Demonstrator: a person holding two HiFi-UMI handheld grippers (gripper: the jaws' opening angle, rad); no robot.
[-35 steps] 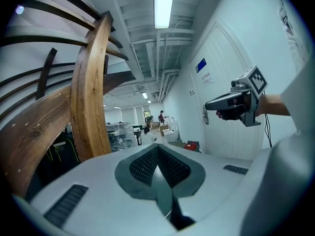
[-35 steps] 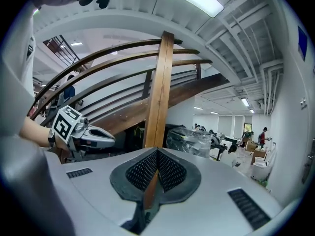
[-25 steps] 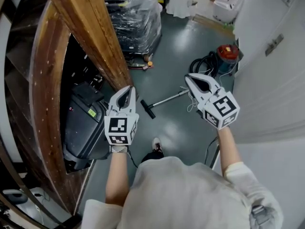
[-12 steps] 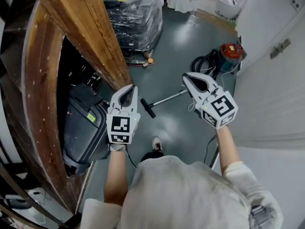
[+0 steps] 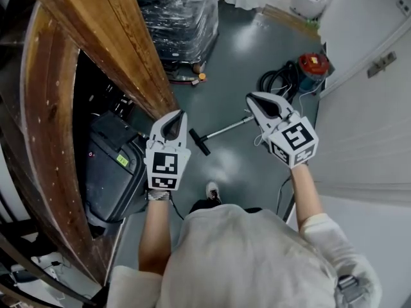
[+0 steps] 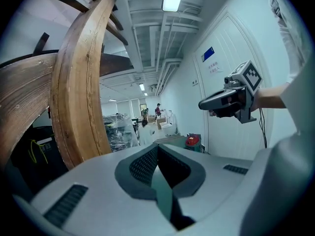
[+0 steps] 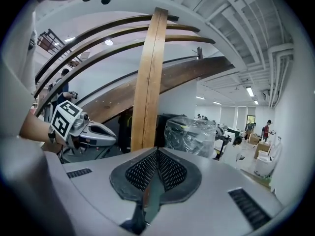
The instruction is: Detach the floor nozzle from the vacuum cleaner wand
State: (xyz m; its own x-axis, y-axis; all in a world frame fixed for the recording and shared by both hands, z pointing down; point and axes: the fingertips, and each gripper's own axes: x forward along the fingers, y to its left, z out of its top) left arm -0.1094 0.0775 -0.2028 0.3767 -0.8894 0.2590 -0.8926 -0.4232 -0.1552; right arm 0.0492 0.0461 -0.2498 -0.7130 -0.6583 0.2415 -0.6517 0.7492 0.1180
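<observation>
The vacuum lies on the grey floor in the head view: a black floor nozzle (image 5: pixel 199 142) joined to a thin metal wand (image 5: pixel 228 128) that runs up-right toward a black hose (image 5: pixel 279 82) and a red canister (image 5: pixel 312 65). My left gripper (image 5: pixel 178 115) is held in the air above and left of the nozzle, jaws shut and empty. My right gripper (image 5: pixel 251 97) hovers over the wand's far end, also shut and empty. In the left gripper view my shut left gripper (image 6: pixel 158 145) points down the room, with the right gripper (image 6: pixel 203 104) at upper right.
A big curved wooden beam structure (image 5: pixel 119 40) fills the left. Under it sits a black case (image 5: pixel 112 165). A plastic-wrapped pallet (image 5: pixel 180 18) stands beyond. A white wall with doors (image 5: pixel 366 120) runs along the right. My shoe (image 5: pixel 210 192) is just behind the nozzle. People stand far off.
Both grippers have drifted slightly forward and down while staying shut. The head view has shifted a little, with the red canister now sitting a bit higher in the picture.
</observation>
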